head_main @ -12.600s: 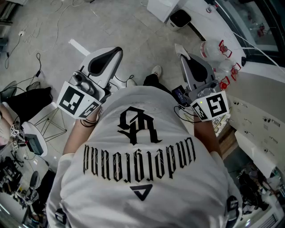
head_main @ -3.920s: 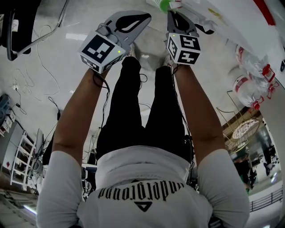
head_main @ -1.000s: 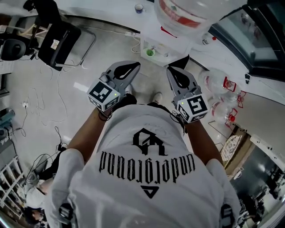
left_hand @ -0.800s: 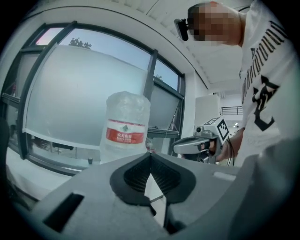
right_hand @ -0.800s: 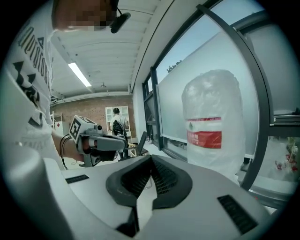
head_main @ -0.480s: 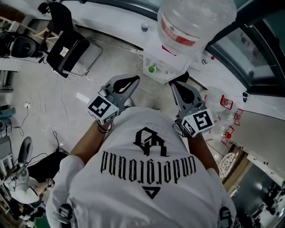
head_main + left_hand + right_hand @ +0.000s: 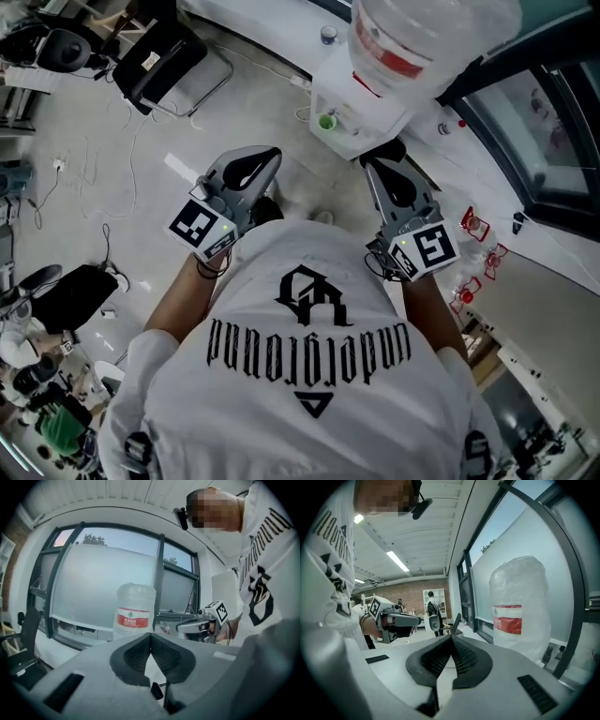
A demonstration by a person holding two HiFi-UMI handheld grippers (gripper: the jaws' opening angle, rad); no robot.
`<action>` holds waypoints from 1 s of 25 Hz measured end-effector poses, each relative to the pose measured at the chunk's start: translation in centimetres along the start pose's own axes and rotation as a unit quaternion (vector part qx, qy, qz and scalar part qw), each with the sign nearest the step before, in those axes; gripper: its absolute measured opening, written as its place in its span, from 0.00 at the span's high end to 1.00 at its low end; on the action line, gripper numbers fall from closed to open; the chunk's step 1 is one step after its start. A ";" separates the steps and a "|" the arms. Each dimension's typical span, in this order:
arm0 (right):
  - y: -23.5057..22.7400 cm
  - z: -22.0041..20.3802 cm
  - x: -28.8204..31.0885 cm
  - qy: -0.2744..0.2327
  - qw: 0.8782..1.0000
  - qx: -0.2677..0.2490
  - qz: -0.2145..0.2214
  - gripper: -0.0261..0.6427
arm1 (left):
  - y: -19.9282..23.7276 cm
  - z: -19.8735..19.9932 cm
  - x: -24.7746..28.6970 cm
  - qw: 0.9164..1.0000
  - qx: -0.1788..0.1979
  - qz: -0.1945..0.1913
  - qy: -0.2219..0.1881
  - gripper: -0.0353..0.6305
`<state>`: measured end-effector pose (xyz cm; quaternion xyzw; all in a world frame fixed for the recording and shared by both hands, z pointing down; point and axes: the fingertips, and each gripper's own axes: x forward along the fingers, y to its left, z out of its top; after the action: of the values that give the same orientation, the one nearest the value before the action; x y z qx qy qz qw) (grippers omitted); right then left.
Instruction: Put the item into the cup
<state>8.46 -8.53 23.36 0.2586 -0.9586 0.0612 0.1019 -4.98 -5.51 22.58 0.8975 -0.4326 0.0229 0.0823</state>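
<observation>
A small green cup point(image 7: 326, 122) stands on the ledge of a white water dispenser point(image 7: 361, 127) that carries a big clear bottle point(image 7: 427, 37). I see no loose item to name. My left gripper point(image 7: 271, 154) is held at chest height, short of the dispenser and to its left; its jaws are shut and empty. My right gripper point(image 7: 371, 166) hangs just below the dispenser, also shut with nothing in it. In the left gripper view the shut gripper point(image 7: 151, 635) faces the bottle point(image 7: 135, 611). In the right gripper view the gripper point(image 7: 451, 637) sits left of the bottle point(image 7: 518, 606).
A black chair point(image 7: 159, 56) stands at the upper left, with cables point(image 7: 89, 169) on the grey floor. Empty jugs with red handles point(image 7: 473, 253) lie at the right under the window wall. A person point(image 7: 431, 609) stands far off in the right gripper view.
The head view has swung: the dispenser and bottle now sit further up and right. Both grippers have drifted slightly apart, the left one leftwards. Both stay shut.
</observation>
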 end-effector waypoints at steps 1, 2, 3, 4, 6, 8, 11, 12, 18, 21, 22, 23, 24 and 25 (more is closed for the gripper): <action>0.1 -0.1 -0.2 0.001 1.000 0.002 0.008 0.94 | -0.3 -0.1 -0.6 1.000 -0.002 0.010 0.001 0.93; 0.2 -0.3 -0.5 0.001 1.000 0.004 0.014 0.94 | -0.7 -0.2 -1.1 1.000 -0.003 0.018 0.003 0.93; 0.4 -0.4 -0.7 0.001 1.000 0.005 0.019 0.94 | -1.0 -0.3 -1.6 1.000 -0.004 0.025 0.006 0.93; 0.6 -0.5 -0.9 0.001 1.000 0.006 0.022 0.94 | -1.3 -0.5 -2.1 0.999 -0.004 0.030 0.009 0.93; 1.0 -0.6 -1.3 0.001 1.000 0.006 0.023 0.94 | -1.8 -0.7 -2.9 0.999 -0.004 0.033 0.013 0.93; 1.7 -0.6 -1.5 -0.002 1.000 0.010 0.020 0.94 | -2.2 -0.7 -3.3 1.000 0.000 0.025 0.015 0.93; 3.1 -0.5 -1.9 -0.005 1.000 0.015 0.013 0.94 | -3.4 -0.6 -4.1 1.000 0.010 -0.001 0.015 0.93; 3.5 -0.5 -1.9 -0.006 1.000 0.015 0.010 0.94 | -3.7 -0.5 -4.5 1.000 0.013 -0.009 0.013 0.93; 7.3 -0.3 -1.3 -0.009 1.000 0.018 -0.021 0.94 | -3.3 -0.3 -8.3 0.999 0.010 -0.044 0.008 0.93; 10.4 -0.1 -0.9 -0.011 0.999 0.017 -0.031 0.94 | -2.8 -0.5 -11.4 0.999 0.010 -0.051 0.005 0.93; 11.4 0.0 -0.7 -0.011 0.999 0.016 -0.034 0.94 | -2.6 -0.5 -12.5 0.999 0.010 -0.051 0.003 0.93; 12.5 0.1 -0.4 -0.012 0.999 0.016 -0.036 0.94 | -2.3 -0.5 -13.6 0.999 0.010 -0.051 -0.001 0.92; 13.4 0.2 -0.2 -0.012 0.999 0.017 -0.040 0.94 | -2.0 -0.5 -14.6 0.999 0.010 -0.053 -0.004 0.93; 14.4 0.2 -0.1 -0.012 0.999 0.018 -0.044 0.94 | -1.9 -0.6 -15.6 0.998 0.009 -0.057 -0.006 0.93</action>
<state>1.16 3.82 22.22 0.3031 -0.9462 0.0709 0.0883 -13.18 7.77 21.17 0.9216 -0.3810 0.0168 0.0725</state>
